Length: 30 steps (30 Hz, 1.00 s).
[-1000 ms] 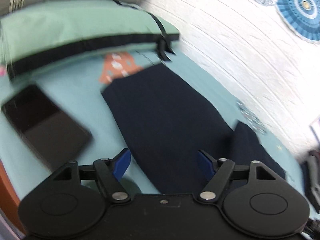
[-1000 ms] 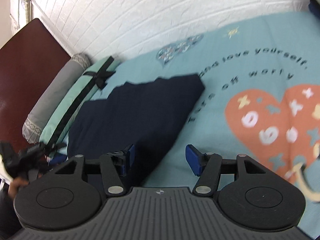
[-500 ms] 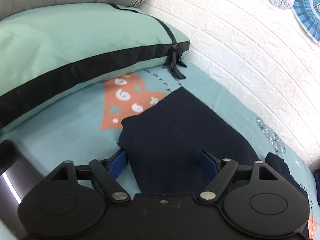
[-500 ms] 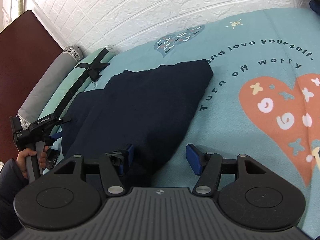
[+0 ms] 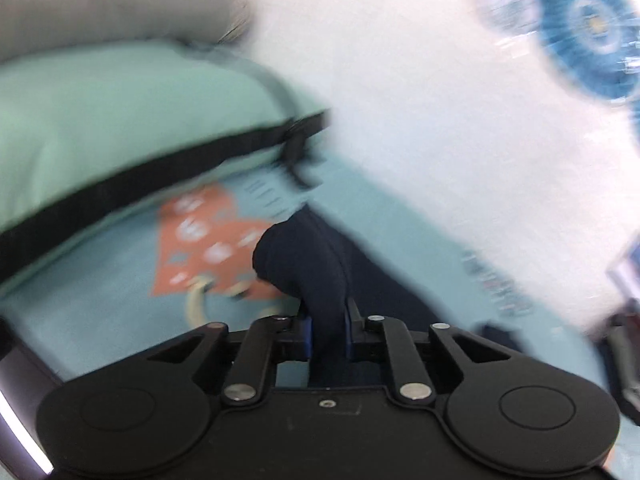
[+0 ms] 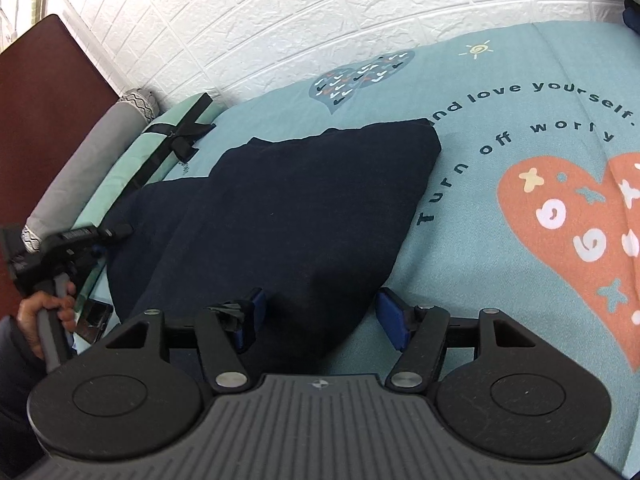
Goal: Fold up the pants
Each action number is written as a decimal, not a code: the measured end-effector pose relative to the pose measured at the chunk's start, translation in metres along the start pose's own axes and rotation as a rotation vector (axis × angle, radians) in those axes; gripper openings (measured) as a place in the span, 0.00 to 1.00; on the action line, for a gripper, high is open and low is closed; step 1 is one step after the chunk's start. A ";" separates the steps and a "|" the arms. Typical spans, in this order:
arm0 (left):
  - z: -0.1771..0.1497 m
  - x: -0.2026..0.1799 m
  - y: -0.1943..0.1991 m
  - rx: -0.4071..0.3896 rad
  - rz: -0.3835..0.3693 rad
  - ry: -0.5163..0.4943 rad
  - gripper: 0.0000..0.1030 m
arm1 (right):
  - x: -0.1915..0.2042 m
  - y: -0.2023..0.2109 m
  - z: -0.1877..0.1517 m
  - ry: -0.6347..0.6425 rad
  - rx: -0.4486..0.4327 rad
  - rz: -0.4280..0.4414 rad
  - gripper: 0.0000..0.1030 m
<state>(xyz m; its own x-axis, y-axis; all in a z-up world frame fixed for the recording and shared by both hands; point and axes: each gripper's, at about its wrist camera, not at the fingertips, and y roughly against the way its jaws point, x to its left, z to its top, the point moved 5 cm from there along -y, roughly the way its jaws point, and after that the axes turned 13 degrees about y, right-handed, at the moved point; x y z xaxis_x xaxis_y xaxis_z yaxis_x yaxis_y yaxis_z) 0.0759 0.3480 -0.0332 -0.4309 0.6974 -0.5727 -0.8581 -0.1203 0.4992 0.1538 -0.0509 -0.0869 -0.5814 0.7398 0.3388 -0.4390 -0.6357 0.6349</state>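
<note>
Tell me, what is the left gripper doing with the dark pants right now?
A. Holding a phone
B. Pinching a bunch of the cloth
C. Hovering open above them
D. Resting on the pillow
B: in the left wrist view the left gripper is shut, a bunch of the pants squeezed between its blue fingers.

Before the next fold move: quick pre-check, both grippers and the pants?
1. Left gripper shut on the pants: ok, navy cloth sits pinched between its pads.
2. Right gripper gripping: not ok, jaws stand open astride the near pants edge.
3. Cloth between the right pads: ok, the edge lies in the gap.
4. Pants flat on the bedsheet: ok in the right view, apart from the left-held end.
5. Left view sharp enough to judge the fold line: not ok, heavy motion blur.
6. Pillow clear of the pants: cannot tell.
</note>
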 end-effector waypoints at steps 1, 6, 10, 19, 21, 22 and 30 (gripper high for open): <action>0.000 -0.019 0.012 -0.009 -0.035 -0.034 1.00 | -0.001 0.001 -0.001 -0.004 -0.003 0.006 0.98; -0.036 -0.131 0.059 0.030 -0.289 -0.271 1.00 | -0.007 0.006 -0.005 -0.024 -0.021 0.040 0.97; -0.114 -0.190 0.048 0.225 -0.391 -0.448 1.00 | -0.013 0.016 -0.011 -0.040 -0.036 0.053 0.96; -0.161 -0.189 0.031 0.391 -0.374 -0.478 1.00 | -0.031 0.052 -0.020 -0.007 -0.062 0.006 0.92; -0.138 -0.183 0.036 0.317 -0.347 -0.456 1.00 | -0.027 0.056 -0.014 0.017 -0.095 0.002 0.71; -0.130 -0.179 0.034 0.295 -0.320 -0.452 1.00 | -0.023 0.058 -0.009 0.027 -0.117 0.006 0.64; -0.150 -0.137 -0.012 0.379 -0.141 -0.447 1.00 | 0.017 0.026 0.006 0.127 -0.139 0.070 0.54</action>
<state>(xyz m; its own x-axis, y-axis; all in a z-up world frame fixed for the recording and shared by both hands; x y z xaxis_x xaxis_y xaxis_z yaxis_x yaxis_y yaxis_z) 0.1031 0.1480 -0.0586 -0.0909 0.9277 -0.3621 -0.7036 0.1975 0.6826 0.1367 -0.0532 -0.0606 -0.6920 0.6642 0.2827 -0.4795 -0.7157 0.5078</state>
